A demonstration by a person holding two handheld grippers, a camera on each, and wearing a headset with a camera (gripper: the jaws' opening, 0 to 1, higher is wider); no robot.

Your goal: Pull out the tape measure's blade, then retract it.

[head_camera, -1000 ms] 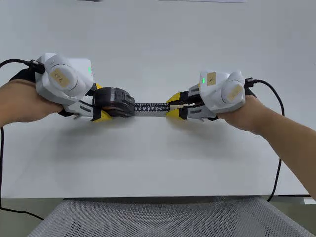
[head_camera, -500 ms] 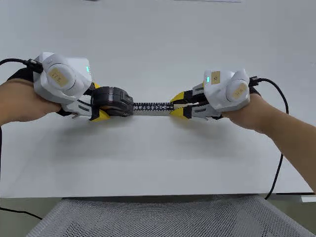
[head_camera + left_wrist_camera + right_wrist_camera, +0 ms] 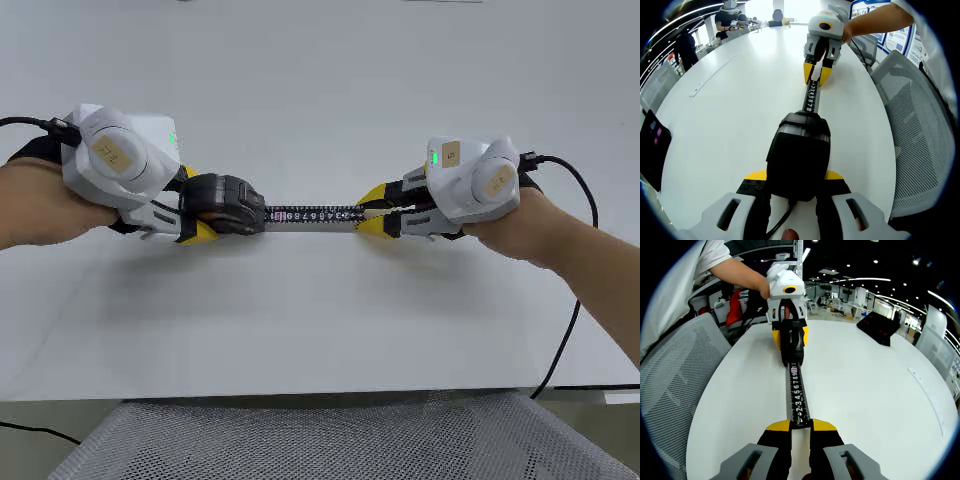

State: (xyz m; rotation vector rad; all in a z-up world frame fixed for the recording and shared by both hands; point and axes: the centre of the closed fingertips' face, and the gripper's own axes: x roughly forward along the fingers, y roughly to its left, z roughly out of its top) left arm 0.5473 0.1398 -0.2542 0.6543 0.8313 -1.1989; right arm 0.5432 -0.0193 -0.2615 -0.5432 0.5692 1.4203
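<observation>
tape case (image 3: 234,203): left, in the left gripper (image 3: 200,206), over the table (image 3: 320,90).
blade (image 3: 312,214): spans rightward from tape case to right gripper (image 3: 369,212).
mesh chair (image 3: 330,442): before the table's near edge.

I'm running this from what looks like a large open-plan office or lab floor. The long white table (image 3: 320,90) stretches far back like a meeting table, and a grey mesh office chair (image 3: 330,445) sits at its near edge. People (image 3: 729,17) are gathered at the far end. Beyond the table I see a dark ceiling with rows of strip lights (image 3: 875,279), more desks and chairs (image 3: 840,307), and printed display boards (image 3: 900,37) along one wall.
</observation>
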